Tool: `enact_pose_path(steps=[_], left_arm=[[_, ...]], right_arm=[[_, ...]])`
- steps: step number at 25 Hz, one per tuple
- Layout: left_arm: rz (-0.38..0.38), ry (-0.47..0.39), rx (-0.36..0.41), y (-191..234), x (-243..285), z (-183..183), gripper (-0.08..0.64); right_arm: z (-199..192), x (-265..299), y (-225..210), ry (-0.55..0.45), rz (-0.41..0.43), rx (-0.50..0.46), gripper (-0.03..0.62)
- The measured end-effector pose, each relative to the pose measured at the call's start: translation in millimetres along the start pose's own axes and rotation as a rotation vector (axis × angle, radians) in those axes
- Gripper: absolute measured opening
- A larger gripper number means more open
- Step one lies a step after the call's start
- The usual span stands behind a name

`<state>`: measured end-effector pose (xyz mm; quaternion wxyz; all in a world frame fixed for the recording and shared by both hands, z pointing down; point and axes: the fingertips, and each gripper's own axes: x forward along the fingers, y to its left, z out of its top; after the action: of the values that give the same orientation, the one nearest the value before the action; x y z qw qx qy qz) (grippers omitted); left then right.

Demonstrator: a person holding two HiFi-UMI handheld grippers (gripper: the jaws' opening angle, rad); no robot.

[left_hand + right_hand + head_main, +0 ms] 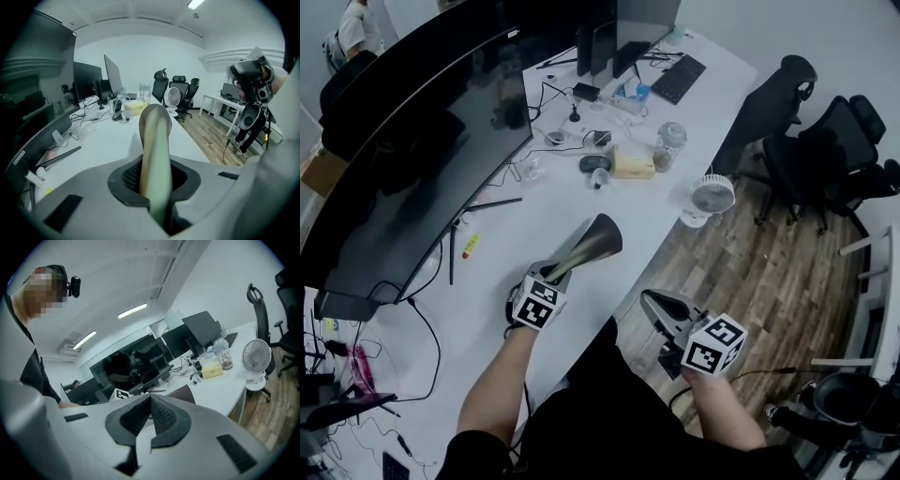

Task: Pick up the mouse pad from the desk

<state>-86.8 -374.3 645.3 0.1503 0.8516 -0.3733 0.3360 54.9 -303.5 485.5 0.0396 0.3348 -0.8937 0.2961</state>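
The mouse pad (592,246) is a thin sheet, dark on one face and pale on the other. It is bent into a curve and stands up off the white desk (553,211). My left gripper (553,275) is shut on its near edge, and in the left gripper view the pad (155,140) rises straight out from between the pads of the left gripper (154,185). My right gripper (656,302) hangs beyond the desk's front edge, shut, with nothing in it. In the right gripper view, the closed tips of the right gripper (150,400) point toward the pad (182,393).
A wide curved monitor (422,159) fills the desk's left side. Farther back lie a mouse (594,162), a tissue box (633,165), a jar (669,145) and a keyboard (678,78). A small fan (711,197) stands at the desk edge. Office chairs (811,155) stand on the wood floor.
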Motion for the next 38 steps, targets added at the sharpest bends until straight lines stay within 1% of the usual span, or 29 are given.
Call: enact_pose_path(steps=[4,14,20,23,28,35,38], left_arm=[[0.011,-0.044,-0.001,-2.4,-25.3,5.7,0.061],[0.046,-0.134,-0.031,-11.4,-89.3,0.5,0.061],[0.052,-0.188,-0.039,-26.7,-130.5,1.8,0.061],[0.051,-0.208,-0.038,-34.6,-143.6,2.2,0.061],[0.072,-0.228,-0.063,-38.8,-160.1,0.0,0.061],[0.09,-0.241,-0.061,-51.2,-168.4,11.0,0.061],[0.103,-0.237,-0.075,-58.6,-169.4,17.0,0.061]], right_arm=[[3.5,-2.3,17.1,-0.013,-0.005,-0.027,0.005],[2.0,-20.6,63.9,-0.035,-0.021,-0.091,0.005],[-0.8,-40.7,88.7,-0.05,-0.044,-0.114,0.005],[-4.1,-48.3,94.7,-0.044,-0.056,-0.124,0.005],[-3.1,-56.0,104.7,-0.037,-0.055,-0.146,0.005],[7.3,-69.8,96.6,-0.046,-0.046,-0.156,0.005],[10.8,-80.7,88.5,-0.055,-0.037,-0.153,0.005]])
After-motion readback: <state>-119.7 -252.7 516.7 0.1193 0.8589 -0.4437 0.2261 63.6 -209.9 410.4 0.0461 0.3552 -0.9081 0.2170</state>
